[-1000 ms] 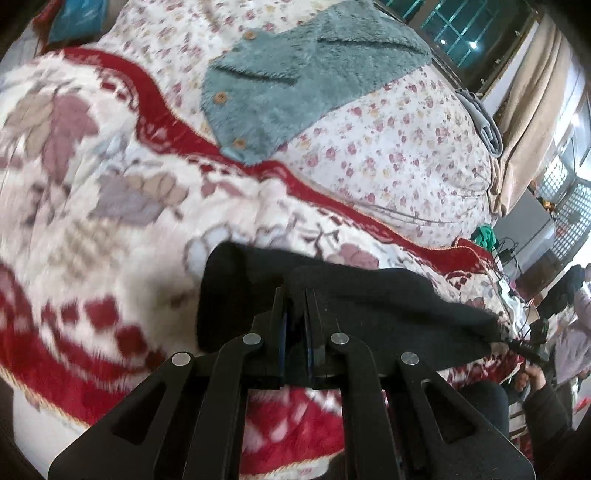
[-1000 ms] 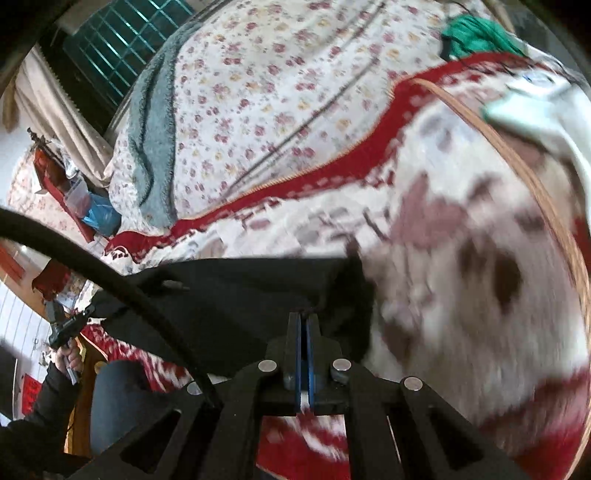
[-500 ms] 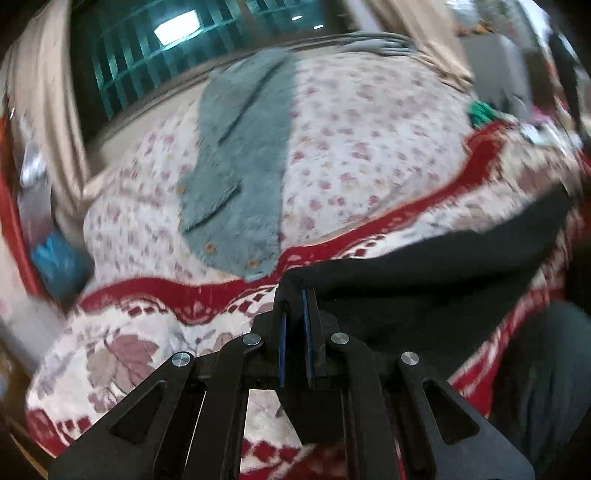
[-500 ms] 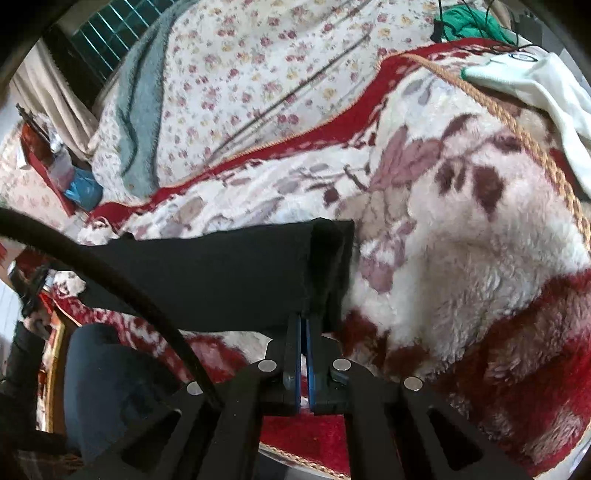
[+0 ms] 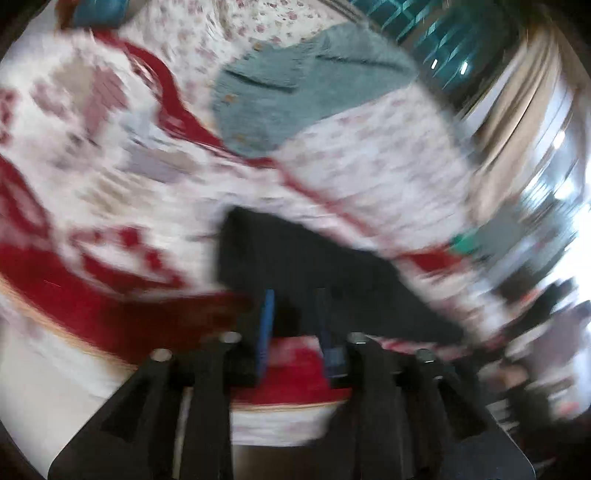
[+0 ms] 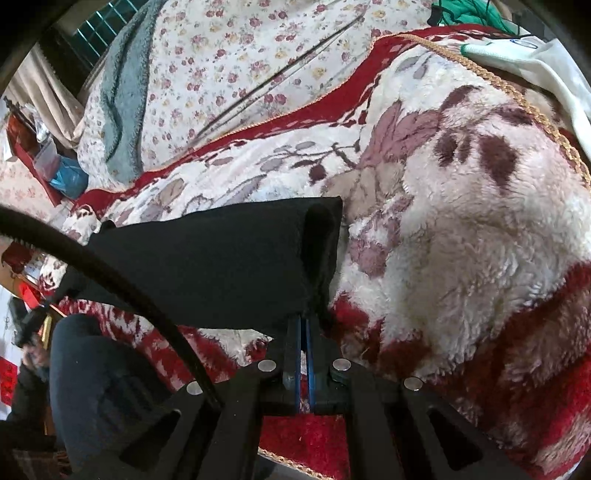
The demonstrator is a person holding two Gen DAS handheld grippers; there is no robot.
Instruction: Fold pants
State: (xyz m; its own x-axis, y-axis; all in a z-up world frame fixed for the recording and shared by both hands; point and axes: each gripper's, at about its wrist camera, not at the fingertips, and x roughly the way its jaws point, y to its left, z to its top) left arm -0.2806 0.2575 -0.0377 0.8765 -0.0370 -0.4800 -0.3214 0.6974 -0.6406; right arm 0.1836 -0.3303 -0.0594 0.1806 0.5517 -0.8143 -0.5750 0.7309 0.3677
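Note:
The black pants (image 6: 207, 266) lie as a long band across the red and white fleece blanket (image 6: 461, 221). My right gripper (image 6: 303, 325) is shut on the pants' right end, where the cloth bunches in a fold. In the blurred left wrist view the pants (image 5: 314, 266) lie just ahead of my left gripper (image 5: 293, 299), whose blue-padded jaws stand apart with nothing between them.
A grey-blue fleece garment (image 5: 295, 85) lies on the flowered sheet (image 6: 258, 74) behind the blanket. A white garment (image 6: 535, 70) and a green cloth (image 6: 469, 11) lie at the far right. A black cable (image 6: 110, 273) crosses the right wrist view. A person's leg (image 6: 92, 387) is at the bed's edge.
My left gripper has opened and let go of the pants' left end, and it swings fast. My right gripper stays shut on the right end, which has settled lower on the blanket.

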